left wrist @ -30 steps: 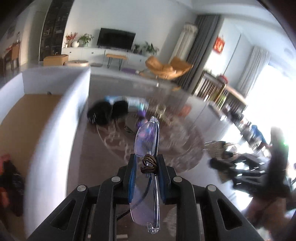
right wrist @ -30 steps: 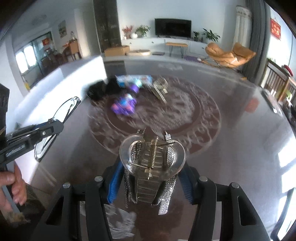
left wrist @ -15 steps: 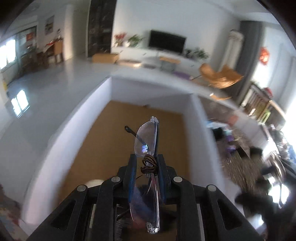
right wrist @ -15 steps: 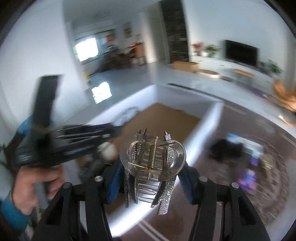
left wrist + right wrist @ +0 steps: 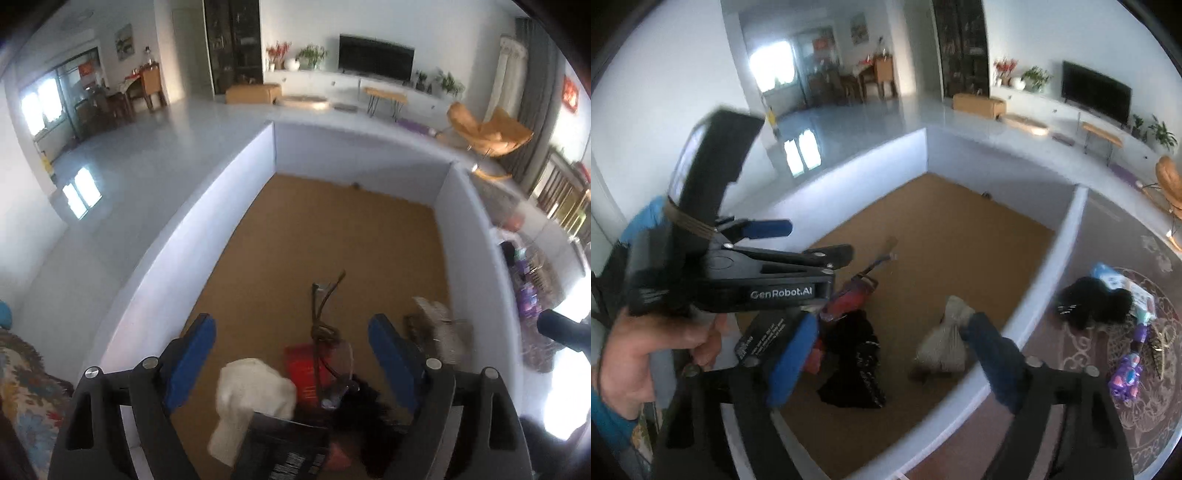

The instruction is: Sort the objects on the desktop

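Observation:
Both grippers hang open over a white-walled box with a brown floor. My left gripper is open and empty; the clear glasses lie below it on the box floor, over a red item. My right gripper is open and empty; the rhinestone hair claw lies blurred in the box near its right finger, and it shows in the left wrist view. The left gripper also shows in the right wrist view.
In the box lie a white cloth, a black item and a dark card. On the patterned table right of the box are black items, a purple toy, a blue pack and a metal clip.
Both grippers have opened over the box. The glasses left the left gripper and the hair claw left the right gripper; both now lie in the box.

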The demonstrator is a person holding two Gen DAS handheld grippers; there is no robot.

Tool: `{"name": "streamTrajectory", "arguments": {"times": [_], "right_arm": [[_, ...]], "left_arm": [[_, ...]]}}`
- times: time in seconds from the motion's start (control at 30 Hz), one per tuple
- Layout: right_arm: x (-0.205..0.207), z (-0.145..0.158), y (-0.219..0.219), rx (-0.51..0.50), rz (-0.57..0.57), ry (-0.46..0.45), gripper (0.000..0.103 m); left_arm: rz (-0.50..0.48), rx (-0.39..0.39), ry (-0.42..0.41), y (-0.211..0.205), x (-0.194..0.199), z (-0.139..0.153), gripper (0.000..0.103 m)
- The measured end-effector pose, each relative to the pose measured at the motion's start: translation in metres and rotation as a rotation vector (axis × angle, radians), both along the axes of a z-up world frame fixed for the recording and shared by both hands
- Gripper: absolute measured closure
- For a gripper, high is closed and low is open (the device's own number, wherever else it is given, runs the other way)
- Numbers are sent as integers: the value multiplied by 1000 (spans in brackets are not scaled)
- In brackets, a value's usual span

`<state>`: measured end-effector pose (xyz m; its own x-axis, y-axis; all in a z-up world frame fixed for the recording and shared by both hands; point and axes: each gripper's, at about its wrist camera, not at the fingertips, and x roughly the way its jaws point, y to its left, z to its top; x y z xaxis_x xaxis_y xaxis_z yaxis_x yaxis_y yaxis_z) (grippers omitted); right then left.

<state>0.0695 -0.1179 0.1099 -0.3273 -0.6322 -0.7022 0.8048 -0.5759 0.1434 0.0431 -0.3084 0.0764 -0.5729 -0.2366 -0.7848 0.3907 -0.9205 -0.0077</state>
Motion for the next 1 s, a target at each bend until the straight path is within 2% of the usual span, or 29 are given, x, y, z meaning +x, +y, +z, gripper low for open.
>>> {"name": "streamTrajectory", "arguments": {"times": [0.03, 0.13, 0.2, 0.27, 0.37, 0.43, 0.47, 0.57, 0.63, 0.73, 0.83, 1.0], "right_arm": [[2, 4, 13, -29, -13, 20, 15], [7, 7, 69, -85, -121, 124, 1], [4, -4, 106, -66, -209, 163, 0], [-6, -24, 143, 0, -309, 179, 0], [-32, -64, 212, 135, -484, 143, 0], [-47, -82, 248, 193, -564, 109, 0], [-56, -90, 268, 221, -601, 81, 0], [-75, -112, 314, 278, -678, -7, 0], [-85, -121, 337, 285, -713, -35, 0], [-89, -132, 354, 282, -729, -51, 0], [-90, -135, 359, 248, -727, -43, 0], [-87, -132, 354, 223, -732, -51, 0]], "left_arm": [[-13, 3, 35, 10, 5, 6, 19], [-63, -20, 88, 37, 13, 22, 19], [-131, -22, 124, 64, 16, 34, 19], [-229, 1, 162, 103, 19, 46, 19], [-376, 35, 195, 160, 20, 61, 17], [-467, 47, 189, 200, 18, 64, 10], [-503, 47, 177, 218, 15, 61, 1], [-571, 20, 125, 270, 9, 33, 0], [-589, 4, 39, 296, -6, -5, 0], [-565, -37, -19, 309, -26, -52, 0], [-518, -71, -55, 312, -43, -84, 0], [-481, -95, -47, 302, -70, -99, 0]]}}
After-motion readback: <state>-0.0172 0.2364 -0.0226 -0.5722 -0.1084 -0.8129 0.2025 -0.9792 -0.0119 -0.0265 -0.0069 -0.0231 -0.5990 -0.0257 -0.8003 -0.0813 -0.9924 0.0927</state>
